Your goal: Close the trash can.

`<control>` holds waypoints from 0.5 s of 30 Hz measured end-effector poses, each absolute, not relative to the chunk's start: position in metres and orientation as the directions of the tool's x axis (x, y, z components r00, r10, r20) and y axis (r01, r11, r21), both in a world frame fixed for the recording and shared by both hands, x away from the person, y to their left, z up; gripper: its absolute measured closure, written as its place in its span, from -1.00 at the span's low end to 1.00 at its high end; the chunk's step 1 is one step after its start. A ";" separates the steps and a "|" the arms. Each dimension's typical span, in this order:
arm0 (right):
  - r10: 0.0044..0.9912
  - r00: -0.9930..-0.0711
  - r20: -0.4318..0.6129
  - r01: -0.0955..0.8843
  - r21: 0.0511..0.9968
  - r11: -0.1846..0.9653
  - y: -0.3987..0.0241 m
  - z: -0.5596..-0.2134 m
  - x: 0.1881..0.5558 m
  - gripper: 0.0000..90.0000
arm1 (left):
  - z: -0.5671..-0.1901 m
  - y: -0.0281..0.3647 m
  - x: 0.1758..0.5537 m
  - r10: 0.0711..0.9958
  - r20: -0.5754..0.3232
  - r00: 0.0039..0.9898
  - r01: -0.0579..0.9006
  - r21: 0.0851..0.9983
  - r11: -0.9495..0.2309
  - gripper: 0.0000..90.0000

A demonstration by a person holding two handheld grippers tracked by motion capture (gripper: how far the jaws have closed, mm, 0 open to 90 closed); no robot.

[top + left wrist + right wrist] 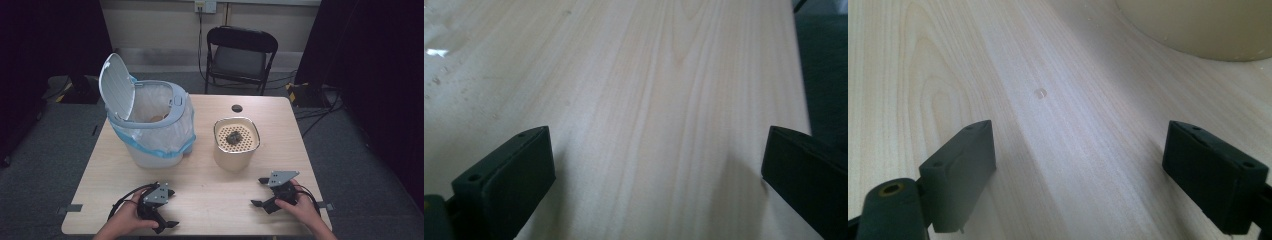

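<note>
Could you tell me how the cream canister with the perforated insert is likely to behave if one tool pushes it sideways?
The cream canister looks rigid, so it should probably hold its shape. Its flat base and squat form on the smooth table suggest sliding rather than rolling or tipping. The perforated insert with the dark lump may shift if jolted.

Bare worktop (210, 192) lies open between both grippers along the near edge. Farther off, the lined bin (150, 125) at left and the beige canister (236, 145) at right block passage, a narrow gap between them.
</note>
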State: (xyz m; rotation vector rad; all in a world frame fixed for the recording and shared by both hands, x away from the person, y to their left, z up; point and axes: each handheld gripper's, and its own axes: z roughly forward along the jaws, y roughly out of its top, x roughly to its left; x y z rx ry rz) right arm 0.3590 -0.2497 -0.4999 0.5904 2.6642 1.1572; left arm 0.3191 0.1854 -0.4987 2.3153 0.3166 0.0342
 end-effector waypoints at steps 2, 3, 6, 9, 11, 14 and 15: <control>0.423 -0.906 -0.006 0.284 0.731 0.620 -0.250 -0.500 0.359 -0.71 | -0.495 0.190 0.320 0.256 -0.089 0.963 0.239 0.724 -0.647 -0.66; 0.423 -0.906 -0.006 0.284 0.731 0.620 -0.250 -0.500 0.359 -0.71 | -0.495 0.190 0.320 0.256 -0.089 0.963 0.239 0.724 -0.647 -0.53; 0.423 -0.906 -0.006 0.284 0.732 0.620 -0.250 -0.500 0.359 -0.71 | -0.488 0.198 0.320 0.324 -0.136 0.936 0.325 0.682 -0.655 -0.64; 0.423 -0.906 -0.006 0.284 0.732 0.620 -0.250 -0.500 0.359 -0.71 | -0.484 0.201 0.321 0.341 -0.138 0.930 0.339 0.677 -0.653 -0.57; 0.423 -0.906 -0.006 0.284 0.732 0.620 -0.250 -0.500 0.359 -0.71 | -0.479 0.204 0.321 0.359 -0.161 0.919 0.366 0.682 -0.633 -0.57; 0.424 -0.906 -0.005 0.286 0.731 0.619 -0.250 -0.500 0.359 -0.71 | -0.466 0.213 0.319 0.385 -0.180 0.905 0.398 0.676 -0.620 -0.57; 0.423 -0.906 -0.006 0.284 0.732 0.620 -0.250 -0.500 0.359 -0.71 | -0.462 0.216 0.319 0.389 -0.181 0.903 0.403 0.670 -0.624 -0.57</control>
